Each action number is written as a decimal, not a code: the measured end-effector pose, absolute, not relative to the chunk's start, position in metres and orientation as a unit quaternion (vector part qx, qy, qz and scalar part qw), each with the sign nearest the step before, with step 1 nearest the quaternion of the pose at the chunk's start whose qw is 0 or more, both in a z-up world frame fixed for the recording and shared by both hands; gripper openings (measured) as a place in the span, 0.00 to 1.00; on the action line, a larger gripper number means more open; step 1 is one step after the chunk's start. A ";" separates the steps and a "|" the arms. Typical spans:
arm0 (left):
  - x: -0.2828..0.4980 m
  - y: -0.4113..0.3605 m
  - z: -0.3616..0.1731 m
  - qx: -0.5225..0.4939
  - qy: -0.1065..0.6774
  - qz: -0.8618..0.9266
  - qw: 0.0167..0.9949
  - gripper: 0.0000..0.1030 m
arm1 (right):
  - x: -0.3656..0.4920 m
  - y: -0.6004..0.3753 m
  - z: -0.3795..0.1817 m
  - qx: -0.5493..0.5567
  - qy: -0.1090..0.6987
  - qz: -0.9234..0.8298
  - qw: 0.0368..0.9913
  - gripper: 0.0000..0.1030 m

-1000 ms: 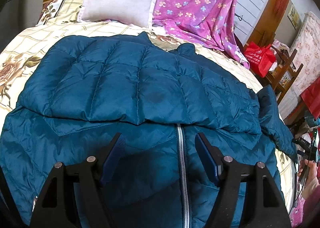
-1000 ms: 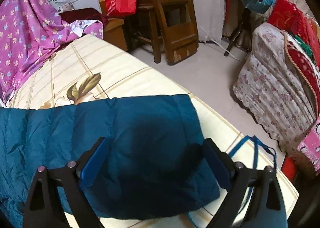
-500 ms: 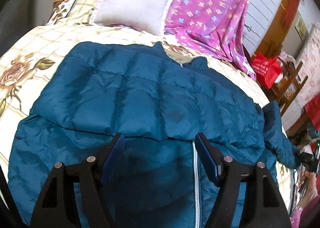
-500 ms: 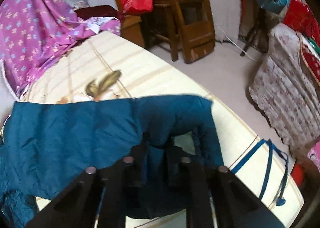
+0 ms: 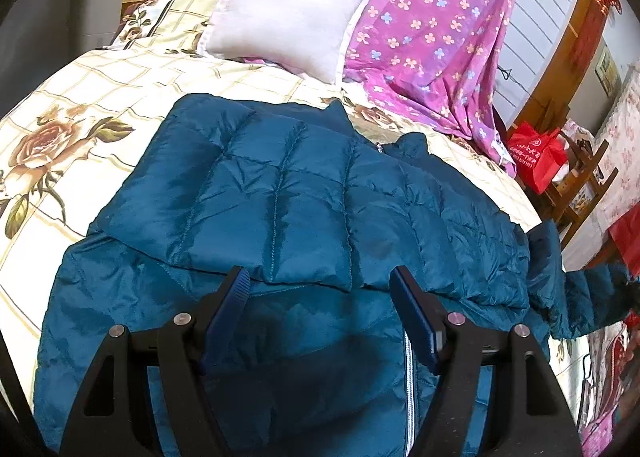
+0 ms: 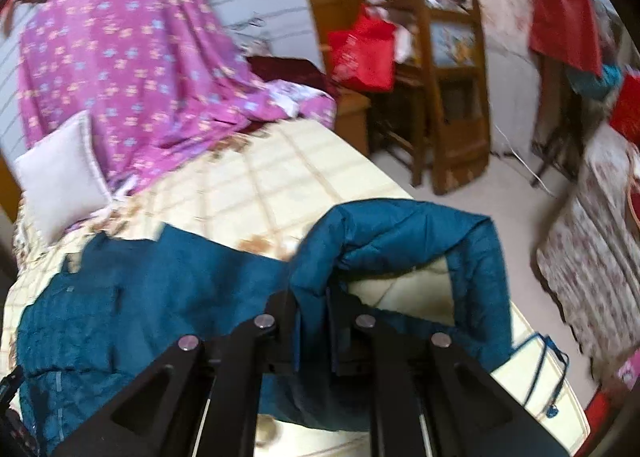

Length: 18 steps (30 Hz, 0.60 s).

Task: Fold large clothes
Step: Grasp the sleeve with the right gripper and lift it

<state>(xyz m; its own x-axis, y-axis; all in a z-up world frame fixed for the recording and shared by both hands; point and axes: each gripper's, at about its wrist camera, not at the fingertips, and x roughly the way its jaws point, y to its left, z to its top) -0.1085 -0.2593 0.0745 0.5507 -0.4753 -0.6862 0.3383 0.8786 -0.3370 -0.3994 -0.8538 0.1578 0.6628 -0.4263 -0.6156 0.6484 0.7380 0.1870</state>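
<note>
Teal quilted puffer jacket (image 5: pixel 288 193) lies across the floral bedsheet (image 5: pixel 80 105), one sleeve folded in. Right gripper (image 6: pixel 312 297) clenched on other sleeve's cuff (image 6: pixel 400 233), lifted. Left gripper (image 5: pixel 320 289) spread, holding nothing, w/ jacket body below. Best: carry cuff low across the body, keep sleeve flat.

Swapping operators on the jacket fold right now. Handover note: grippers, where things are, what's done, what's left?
Left gripper: open, holding nothing, over the jacket front near the zipper.
Right gripper: shut on the sleeve, which is lifted off the bed and arches over it.
Jacket lies front up across the bed, below the pillow.
Done: one sleeve already folded across the chest.
Left: likely lay the held sleeve over the body, release, then fold the body.
</note>
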 end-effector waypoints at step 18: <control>-0.094 -0.205 0.080 -0.122 0.404 -0.204 0.883 0.58 | -0.201 -0.620 0.179 0.135 0.304 -0.051 0.942 0.09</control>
